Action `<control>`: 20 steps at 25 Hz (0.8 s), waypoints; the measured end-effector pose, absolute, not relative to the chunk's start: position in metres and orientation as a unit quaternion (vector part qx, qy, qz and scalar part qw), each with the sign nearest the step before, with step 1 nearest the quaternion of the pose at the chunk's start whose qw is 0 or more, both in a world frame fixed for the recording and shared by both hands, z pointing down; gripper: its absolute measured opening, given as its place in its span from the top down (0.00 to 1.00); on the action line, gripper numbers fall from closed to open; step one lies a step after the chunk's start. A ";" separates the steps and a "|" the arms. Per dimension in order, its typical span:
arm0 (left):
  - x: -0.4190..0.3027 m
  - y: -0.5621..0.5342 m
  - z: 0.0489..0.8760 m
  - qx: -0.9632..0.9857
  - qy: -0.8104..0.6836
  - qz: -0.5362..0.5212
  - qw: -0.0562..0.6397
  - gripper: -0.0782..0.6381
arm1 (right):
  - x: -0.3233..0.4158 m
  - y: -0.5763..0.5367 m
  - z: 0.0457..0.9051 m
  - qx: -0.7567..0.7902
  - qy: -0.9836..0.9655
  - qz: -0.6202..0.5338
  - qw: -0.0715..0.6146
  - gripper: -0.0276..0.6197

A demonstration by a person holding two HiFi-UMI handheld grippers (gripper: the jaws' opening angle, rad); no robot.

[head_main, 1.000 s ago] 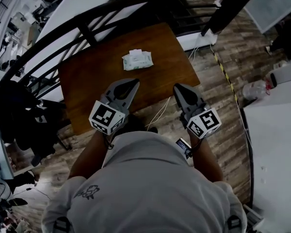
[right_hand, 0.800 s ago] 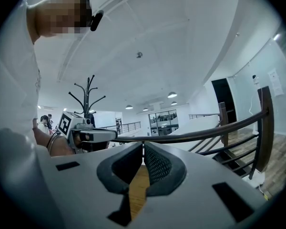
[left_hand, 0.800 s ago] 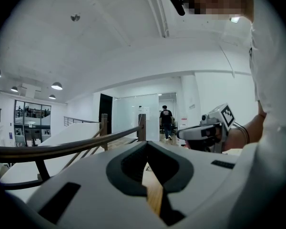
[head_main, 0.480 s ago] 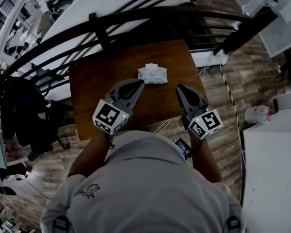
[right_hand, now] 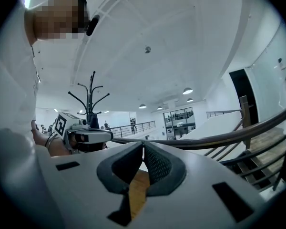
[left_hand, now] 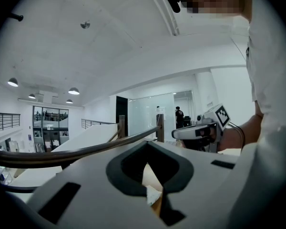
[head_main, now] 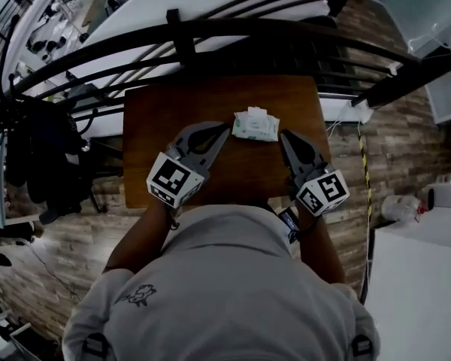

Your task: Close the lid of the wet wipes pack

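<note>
Nearest, left gripper (head_main: 222, 132): jaws together, empty; tip just left of pack (head_main: 255, 125), likely to steady it.
Right gripper (head_main: 285, 136): jaws together, empty; just right of pack, likely to press.
Pack: near table's (head_main: 173, 115) far edge, between both tips; lid looks raised.

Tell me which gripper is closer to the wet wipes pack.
Left, though barely. The left gripper points at the wet wipes pack from its left edge; the right gripper flanks its right edge.
</note>
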State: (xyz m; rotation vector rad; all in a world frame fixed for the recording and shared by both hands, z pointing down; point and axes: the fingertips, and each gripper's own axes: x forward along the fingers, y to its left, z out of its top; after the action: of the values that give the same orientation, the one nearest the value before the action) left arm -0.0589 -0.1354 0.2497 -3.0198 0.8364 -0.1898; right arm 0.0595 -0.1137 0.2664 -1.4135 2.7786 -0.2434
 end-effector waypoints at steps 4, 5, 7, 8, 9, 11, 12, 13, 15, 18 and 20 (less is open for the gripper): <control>-0.065 -0.143 0.244 -0.951 0.305 -0.046 -0.013 0.87 | 0.062 -0.136 0.270 -0.420 0.903 -0.089 0.005 0.90; -0.063 -0.143 0.244 -0.948 0.314 -0.047 -0.013 0.87 | 0.064 -0.139 0.270 -0.412 0.907 -0.089 0.003 0.90; -0.058 -0.148 0.247 -0.942 0.332 -0.052 -0.012 0.87 | 0.071 -0.149 0.269 -0.397 0.914 -0.089 0.000 0.90; -0.056 -0.151 0.249 -0.939 0.341 -0.054 -0.013 0.87 | 0.075 -0.153 0.270 -0.390 0.916 -0.091 -0.001 0.90; -0.053 -0.154 0.249 -0.935 0.350 -0.055 -0.015 0.87 | 0.079 -0.157 0.270 -0.382 0.919 -0.092 -0.002 0.90; -0.045 -0.153 0.250 -0.929 0.365 -0.055 -0.019 0.87 | 0.088 -0.159 0.269 -0.368 0.925 -0.090 -0.005 0.90; -0.041 -0.152 0.250 -0.927 0.371 -0.056 -0.020 0.87 | 0.093 -0.159 0.268 -0.362 0.928 -0.088 -0.006 0.90; -0.036 -0.151 0.250 -0.924 0.376 -0.058 -0.021 0.87 | 0.097 -0.161 0.267 -0.356 0.930 -0.088 -0.006 0.90; -0.028 -0.151 0.249 -0.920 0.388 -0.059 -0.022 0.87 | 0.107 -0.165 0.268 -0.345 0.934 -0.089 -0.007 0.90; -0.015 -0.150 0.244 -0.911 0.409 -0.055 -0.020 0.87 | 0.124 -0.170 0.267 -0.329 0.940 -0.090 -0.008 0.90; -0.005 -0.148 0.244 -0.905 0.422 -0.056 -0.019 0.87 | 0.136 -0.171 0.268 -0.318 0.944 -0.090 -0.006 0.90</control>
State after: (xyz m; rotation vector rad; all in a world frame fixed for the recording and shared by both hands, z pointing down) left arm -0.0053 -0.1480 0.2445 -2.8772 1.3416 -0.1795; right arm 0.1356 -0.1713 0.2680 -1.0019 2.9765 -0.2833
